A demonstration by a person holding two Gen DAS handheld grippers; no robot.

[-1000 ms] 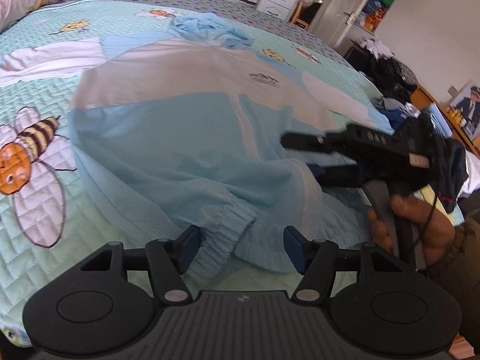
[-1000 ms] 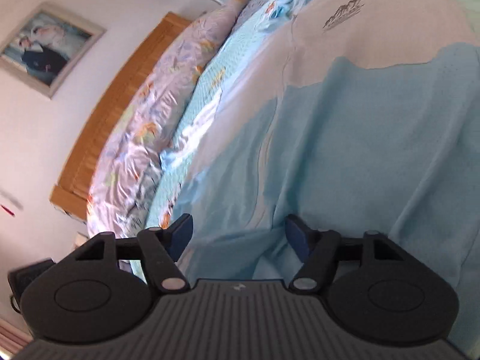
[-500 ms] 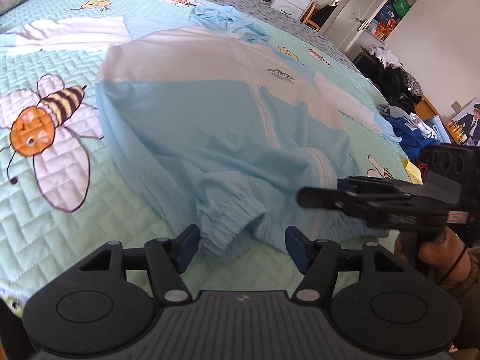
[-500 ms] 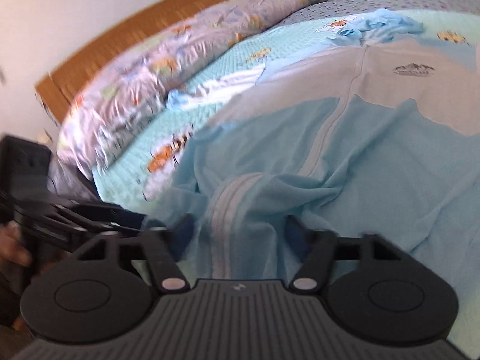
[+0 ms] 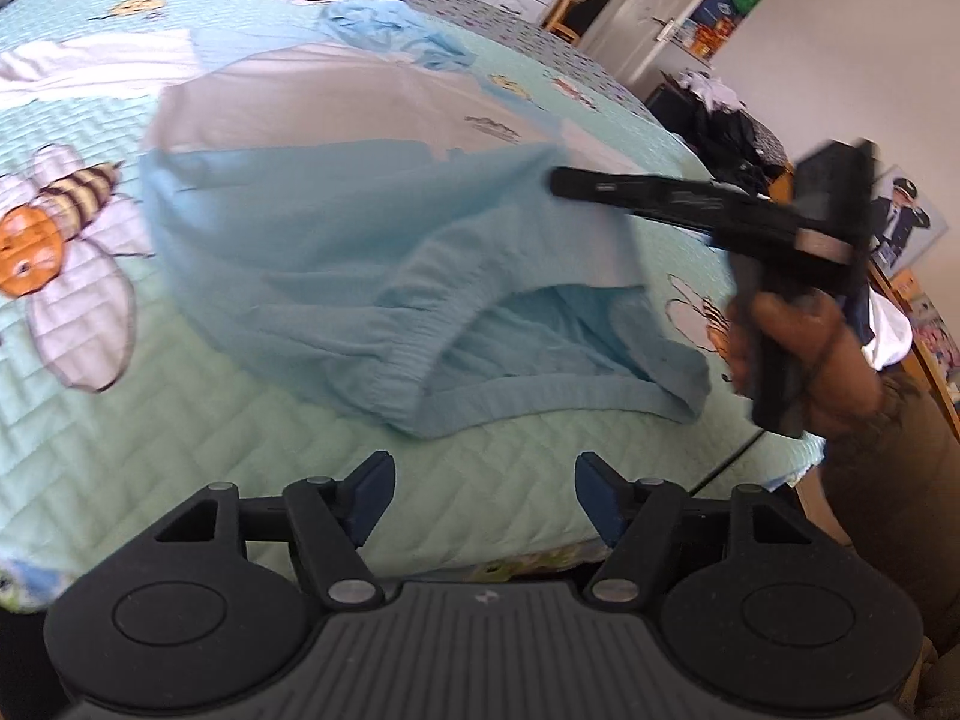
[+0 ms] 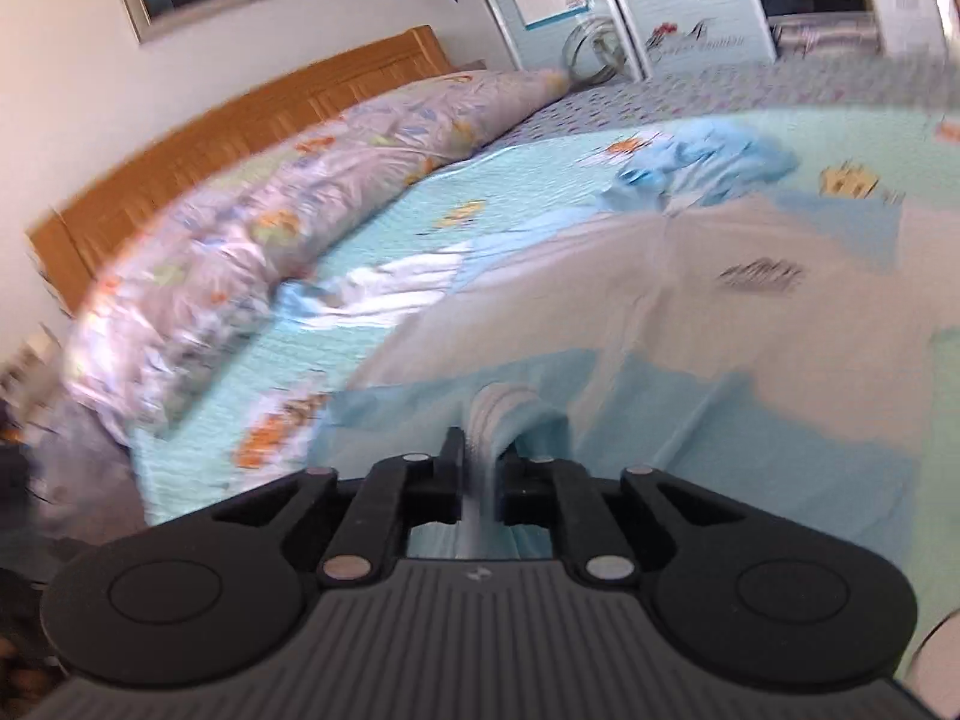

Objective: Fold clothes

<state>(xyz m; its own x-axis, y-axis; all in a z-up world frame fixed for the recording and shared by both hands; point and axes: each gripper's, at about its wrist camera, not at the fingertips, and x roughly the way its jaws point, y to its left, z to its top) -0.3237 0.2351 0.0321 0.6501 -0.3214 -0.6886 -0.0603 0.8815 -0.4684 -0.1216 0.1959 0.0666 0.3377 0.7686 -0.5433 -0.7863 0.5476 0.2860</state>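
A light blue and white zip jacket (image 5: pixel 312 228) lies spread on the bed, hood (image 5: pixel 384 30) at the far end. My right gripper (image 6: pixel 480 468) is shut on the jacket's hem by the white zip strip (image 6: pixel 498 414) and lifts it toward the chest. From the left wrist view the right gripper (image 5: pixel 561 180) hangs above the jacket, with the raised fabric draping under it and the ribbed hem (image 5: pixel 540 396) showing. My left gripper (image 5: pixel 483 495) is open, low over the quilt, short of the hem, holding nothing.
The bed has a green quilt with bee prints (image 5: pixel 54 240) and a long patterned pillow (image 6: pixel 252 252) along a wooden headboard (image 6: pixel 240 120). A clothes pile (image 5: pixel 726 120) lies past the bed's right side. A hand (image 5: pixel 804 348) holds the right gripper.
My right gripper closed on the jacket's bottom hem and raised it up over the jacket body. My left gripper drew back from the hem and stays open.
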